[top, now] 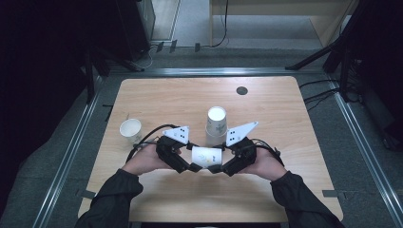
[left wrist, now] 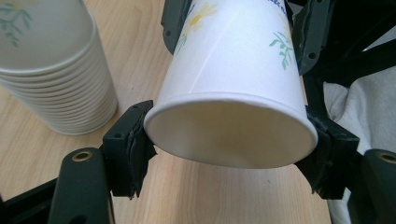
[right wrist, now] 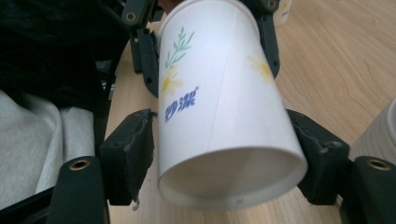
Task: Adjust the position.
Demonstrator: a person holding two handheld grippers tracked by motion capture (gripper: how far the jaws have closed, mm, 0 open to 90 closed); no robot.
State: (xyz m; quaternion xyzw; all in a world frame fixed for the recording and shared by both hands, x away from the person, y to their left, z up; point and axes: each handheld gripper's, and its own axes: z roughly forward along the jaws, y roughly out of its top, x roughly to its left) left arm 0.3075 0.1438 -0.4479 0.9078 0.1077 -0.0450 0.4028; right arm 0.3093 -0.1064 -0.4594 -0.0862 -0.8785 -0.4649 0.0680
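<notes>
Both grippers hold one paper cup [top: 207, 156] between them, lifted off the table [top: 157, 97] at its near edge, just in front of the cup stack [top: 216, 124]. Left gripper [top: 194, 167] pinches one end, pads pressed on the cup wall by the rim facing its camera. Right gripper [top: 215, 168] has the other end between its jaws; left pad sits against the wall, right pad looks barely touching, so I can't tell if it really clamps.

Cup stack stands upright, mouth up, nested rims showing in the left gripper view [left wrist: 51, 74]. Held cup lies on its side, long axis running left-right, parallel to the table's near edge.

Cup is white paper, tapered, with a side seam, green sprigs and yellow daisy-like flowers. Blue print in the right gripper view [right wrist: 180, 105] reads as two Chinese characters, looks like 妙洁, not certain.

Single cup [top: 130, 130] stands upright, well left of the stack. Small dark round disc [top: 242, 90] is set in the tabletop behind the stack.
</notes>
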